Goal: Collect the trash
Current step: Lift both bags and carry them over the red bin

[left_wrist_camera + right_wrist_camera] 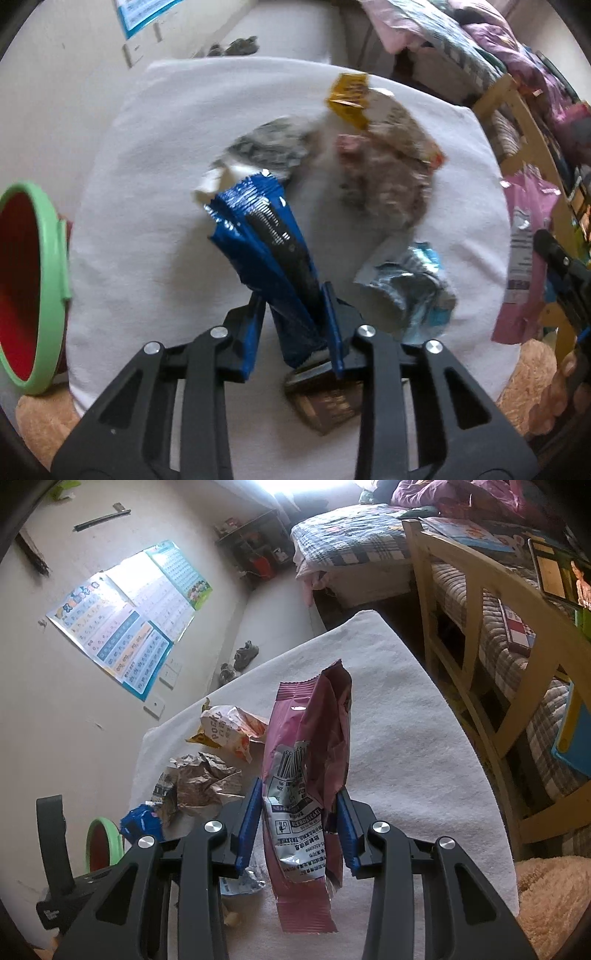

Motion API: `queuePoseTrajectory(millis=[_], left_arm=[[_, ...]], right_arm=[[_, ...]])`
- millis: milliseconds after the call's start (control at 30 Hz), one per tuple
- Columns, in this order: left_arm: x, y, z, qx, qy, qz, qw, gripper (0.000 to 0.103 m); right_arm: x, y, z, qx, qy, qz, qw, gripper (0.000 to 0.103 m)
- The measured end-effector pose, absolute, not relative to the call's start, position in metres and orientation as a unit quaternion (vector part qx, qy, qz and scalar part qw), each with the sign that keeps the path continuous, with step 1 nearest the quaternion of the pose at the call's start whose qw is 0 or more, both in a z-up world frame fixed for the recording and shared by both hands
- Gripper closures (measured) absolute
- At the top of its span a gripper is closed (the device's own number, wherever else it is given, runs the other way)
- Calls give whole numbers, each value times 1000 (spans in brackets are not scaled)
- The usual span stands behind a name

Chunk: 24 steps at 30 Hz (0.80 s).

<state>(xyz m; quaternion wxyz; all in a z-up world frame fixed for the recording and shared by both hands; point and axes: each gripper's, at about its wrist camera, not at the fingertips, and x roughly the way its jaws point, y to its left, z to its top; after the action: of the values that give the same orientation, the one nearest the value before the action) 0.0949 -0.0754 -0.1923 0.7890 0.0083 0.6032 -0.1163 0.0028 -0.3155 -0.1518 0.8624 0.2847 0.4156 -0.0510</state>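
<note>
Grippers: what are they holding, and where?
Left gripper pinches the blue wrapper near its lower end; right gripper grips the pink wrapper around its lower middle.

Right tongs (pixel 299 819) clamp pink wrapper (pixel 306 775) upright above white cloth (pixel 406 738).

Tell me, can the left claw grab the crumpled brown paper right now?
Probably not yet. The left claw is already shut on the blue wrapper. The crumpled brown paper lies uncovered on the white cloth just beyond, so the way looks free once the wrapper goes.
</note>
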Motion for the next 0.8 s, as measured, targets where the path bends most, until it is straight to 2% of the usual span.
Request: queuePoseTrajectory(millis=[67, 100, 133, 167, 333, 567, 633, 700, 800], left_arm=[[96, -62, -196, -14, 607, -108, 787, 73], [96, -60, -197, -18, 606, -103, 788, 70], [96, -55, -198, -22, 603, -93, 792, 66], [94, -52, -199, -23, 602, -86, 793, 55], [88, -50, -204, -48, 595, -70, 799, 39], [83, -50, -216, -51, 606, -55, 792, 40], [81, -49, -213, -47, 602, -53, 795, 49], [81, -47, -212, -46, 603, -56, 795, 64], [78, -44, -205, -45, 594, -60, 801, 66]], right_arm=[[3, -314, -151, 282, 415, -49, 864, 66], [4, -313, -150, 279, 414, -48, 865, 66], [4, -312, -149, 276, 413, -47, 867, 66], [5, -311, -149, 275, 413, -45, 867, 66], [6, -307, -152, 271, 417, -38, 867, 65], [9, -303, -152, 264, 418, -26, 869, 63], [9, -301, -150, 262, 417, -26, 870, 63], [9, -300, -149, 260, 415, -27, 871, 63], [9, -298, -147, 256, 414, -28, 873, 64]])
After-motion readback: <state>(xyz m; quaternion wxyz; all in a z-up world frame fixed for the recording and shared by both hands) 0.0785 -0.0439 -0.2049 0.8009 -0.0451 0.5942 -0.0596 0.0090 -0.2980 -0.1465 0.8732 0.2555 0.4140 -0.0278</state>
